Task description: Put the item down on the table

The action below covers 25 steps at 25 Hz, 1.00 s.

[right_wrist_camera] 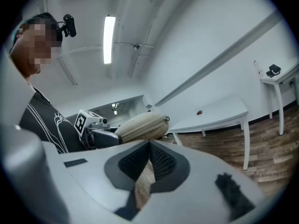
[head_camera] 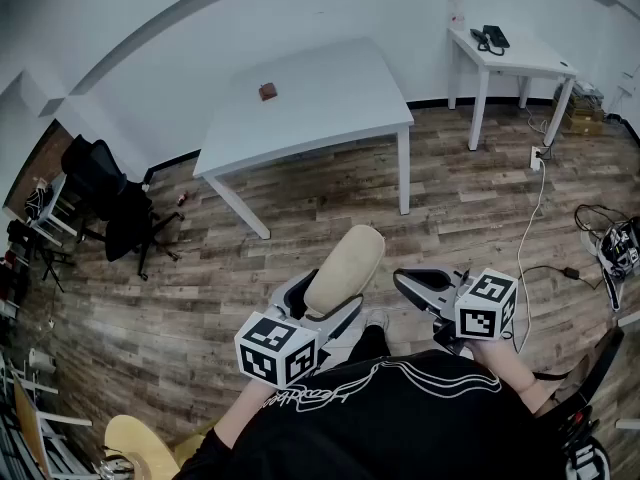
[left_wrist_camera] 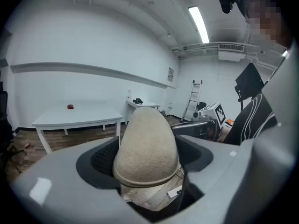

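A beige oval zip-up case (head_camera: pixel 345 268) sits upright between the wide-spread jaws of my left gripper (head_camera: pixel 322 308), which is shut on it, held in the air above the wooden floor. In the left gripper view the case (left_wrist_camera: pixel 147 146) fills the gap between both dark pads. My right gripper (head_camera: pixel 418 281) hovers just right of it, jaws together with nothing between them. The right gripper view shows its pads (right_wrist_camera: pixel 159 161) meeting at the tips, with the case (right_wrist_camera: pixel 140 125) off to the left. The large white table (head_camera: pixel 330 108) stands ahead, well beyond both grippers.
A small red-brown object (head_camera: pixel 267 91) lies on the large table. A smaller white table (head_camera: pixel 530 60) with a phone stands at the far right. A black office chair (head_camera: pixel 110 203) is on the left. Cables (head_camera: pixel 535 218) trail over the floor on the right. A ladder (left_wrist_camera: pixel 194 99) leans by the wall.
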### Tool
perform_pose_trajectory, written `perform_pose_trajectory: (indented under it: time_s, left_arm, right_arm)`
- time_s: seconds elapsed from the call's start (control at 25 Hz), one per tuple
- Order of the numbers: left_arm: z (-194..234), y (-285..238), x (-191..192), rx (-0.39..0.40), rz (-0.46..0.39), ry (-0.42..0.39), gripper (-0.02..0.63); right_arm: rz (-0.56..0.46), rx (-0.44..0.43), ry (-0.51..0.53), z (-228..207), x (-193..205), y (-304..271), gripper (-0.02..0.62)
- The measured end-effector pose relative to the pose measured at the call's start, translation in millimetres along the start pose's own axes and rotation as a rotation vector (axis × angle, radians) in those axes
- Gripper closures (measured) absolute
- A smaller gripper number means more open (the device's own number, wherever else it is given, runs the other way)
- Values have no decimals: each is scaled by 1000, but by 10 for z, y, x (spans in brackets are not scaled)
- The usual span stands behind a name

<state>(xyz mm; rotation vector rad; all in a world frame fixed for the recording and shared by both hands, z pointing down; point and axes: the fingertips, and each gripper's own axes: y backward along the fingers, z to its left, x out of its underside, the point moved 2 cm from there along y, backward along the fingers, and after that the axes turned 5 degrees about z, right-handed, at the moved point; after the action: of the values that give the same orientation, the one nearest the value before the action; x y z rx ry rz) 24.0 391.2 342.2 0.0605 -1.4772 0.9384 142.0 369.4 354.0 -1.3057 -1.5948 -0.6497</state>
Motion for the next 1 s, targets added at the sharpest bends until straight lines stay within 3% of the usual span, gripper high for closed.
perform_pose_trajectory:
  time_s: [0.2,0.48,1.0]
  left_arm:
    - [195,-269,-50,30,6,-1,224]
    - [933,-743,-231,51,1,39,224]
    - [3239,-1811,-1093,70,34,71,224]
  right_arm:
    - [-2,45,-1,-310,-80,-91,588]
    - [45,58,-8,-901,-280,-634,588]
    - [103,111,-30,-2535,-1356,-2285,588]
